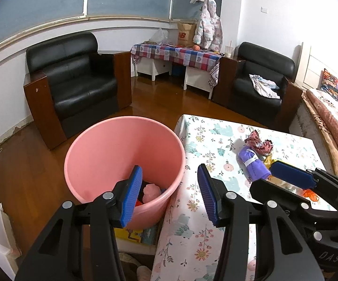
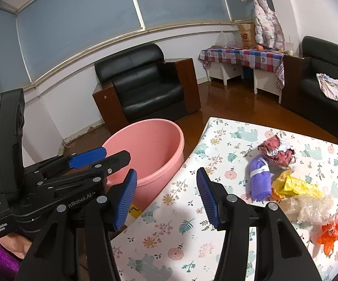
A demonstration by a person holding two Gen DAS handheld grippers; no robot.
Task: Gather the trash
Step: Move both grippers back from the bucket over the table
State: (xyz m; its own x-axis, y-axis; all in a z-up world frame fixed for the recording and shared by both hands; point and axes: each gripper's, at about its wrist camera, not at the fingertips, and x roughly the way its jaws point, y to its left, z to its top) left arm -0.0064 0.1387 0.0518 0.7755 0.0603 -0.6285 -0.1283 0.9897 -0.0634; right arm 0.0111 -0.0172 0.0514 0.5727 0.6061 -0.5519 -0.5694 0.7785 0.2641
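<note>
A pink bin stands on the floor against the left edge of the floral-cloth table. A pink crumpled lump lies at its bottom. My left gripper hangs open and empty over the bin's near rim. On the table lie a crumpled red paper, a purple roll with a white band, a yellow wrapper, clear plastic and orange plastic. My right gripper is open and empty, left of that pile.
Two black armchairs stand on the wooden floor beyond the table, with a checked-cloth side table between them. A patterned blanket runs along the table's right side. A yellow box sits under the bin.
</note>
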